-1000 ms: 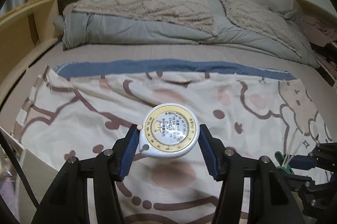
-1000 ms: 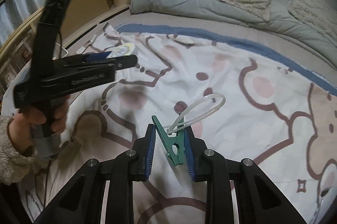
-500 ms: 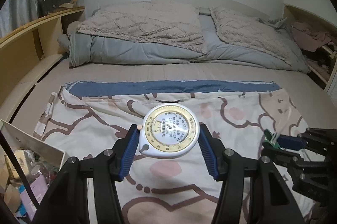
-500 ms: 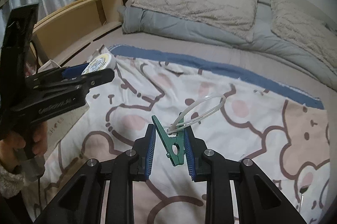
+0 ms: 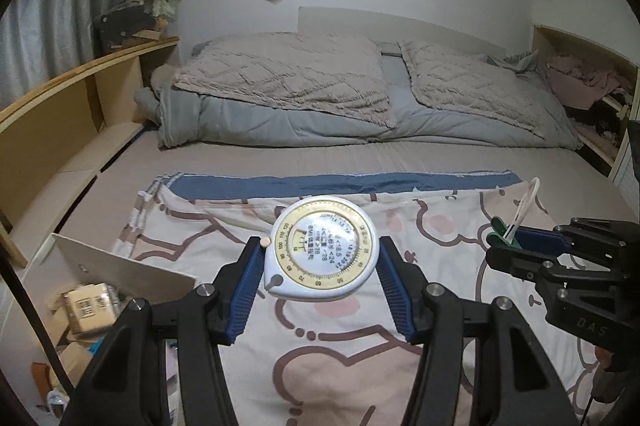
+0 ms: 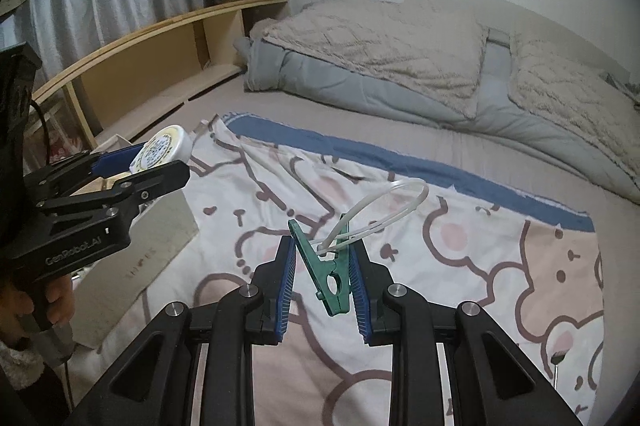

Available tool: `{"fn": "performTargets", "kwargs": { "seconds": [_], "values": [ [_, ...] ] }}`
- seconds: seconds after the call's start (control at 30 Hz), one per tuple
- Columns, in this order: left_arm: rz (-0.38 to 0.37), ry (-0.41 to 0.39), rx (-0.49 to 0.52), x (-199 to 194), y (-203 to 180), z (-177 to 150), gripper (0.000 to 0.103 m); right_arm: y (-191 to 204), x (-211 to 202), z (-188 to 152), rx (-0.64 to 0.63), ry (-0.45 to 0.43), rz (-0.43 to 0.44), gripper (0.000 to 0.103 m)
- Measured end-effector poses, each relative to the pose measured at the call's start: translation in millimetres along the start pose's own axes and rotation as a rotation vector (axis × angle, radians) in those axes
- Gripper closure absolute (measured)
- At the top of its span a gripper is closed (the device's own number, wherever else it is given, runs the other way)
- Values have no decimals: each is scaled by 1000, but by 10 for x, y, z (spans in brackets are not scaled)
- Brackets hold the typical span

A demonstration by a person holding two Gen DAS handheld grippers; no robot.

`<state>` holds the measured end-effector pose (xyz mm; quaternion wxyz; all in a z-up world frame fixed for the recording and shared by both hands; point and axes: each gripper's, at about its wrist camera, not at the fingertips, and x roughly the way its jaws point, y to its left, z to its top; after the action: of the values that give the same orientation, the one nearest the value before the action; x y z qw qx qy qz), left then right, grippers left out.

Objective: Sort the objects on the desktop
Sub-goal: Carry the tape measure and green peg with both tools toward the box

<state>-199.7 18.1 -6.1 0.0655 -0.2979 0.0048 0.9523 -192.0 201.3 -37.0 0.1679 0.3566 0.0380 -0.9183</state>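
Left gripper (image 5: 318,278): jaws closed on one round tape measure (image 5: 323,248), pinched across its casing with the dial facing up, apparently so it travels flat and secure. It hangs clear of the patterned sheet (image 5: 224,230), just beside an open cardboard box (image 5: 120,266) of oddments at the bed's left edge — in my judgement the likely destination.

Right gripper (image 6: 323,280): jaws closed on one green clothespin (image 6: 326,272), held by its flanks, also above the sheet. The pin itself bites white zip ties (image 6: 380,205) looped above it — two loops appear, though the exact count is uncertain.

Count: two grippers, each carrying one item.
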Motion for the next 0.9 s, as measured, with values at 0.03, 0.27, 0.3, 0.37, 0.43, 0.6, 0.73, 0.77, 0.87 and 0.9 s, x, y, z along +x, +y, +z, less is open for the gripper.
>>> {"fn": "performTargets", "kwargs": {
  "seconds": [0.03, 0.27, 0.3, 0.37, 0.43, 0.6, 0.73, 0.77, 0.87, 0.9],
  "values": [
    [2, -3, -1, -34, 26, 4, 47, 26, -19, 8, -2, -2, 0, 76],
    [14, -17, -12, -338, 232, 9, 47, 292, -170, 79, -17, -25, 6, 76],
    [16, -18, -12, -373, 258, 6, 47, 323, -176, 86, -19, -25, 8, 76],
    [24, -24, -11, -471, 326, -6, 47, 407, -193, 99, -22, -27, 14, 76],
    [36, -30, -13, -558, 402, -13, 47, 494, -213, 112, -25, -30, 20, 76],
    [61, -42, -6, -740, 587, -10, 47, 681, -260, 159, -36, -42, 37, 76],
    [74, -52, 9, -900, 733, 11, 47, 836, -270, 229, -46, -48, 57, 76],
    [76, -54, 13, -931, 767, 12, 47, 888, -273, 250, -51, -53, 61, 76],
    [83, -55, 17, -1014, 904, -4, 47, 1021, -280, 298, -55, -63, 81, 76],
    [88, -56, 17, -1034, 949, -13, 47, 1067, -278, 311, -58, -65, 86, 76]
  ]
}}
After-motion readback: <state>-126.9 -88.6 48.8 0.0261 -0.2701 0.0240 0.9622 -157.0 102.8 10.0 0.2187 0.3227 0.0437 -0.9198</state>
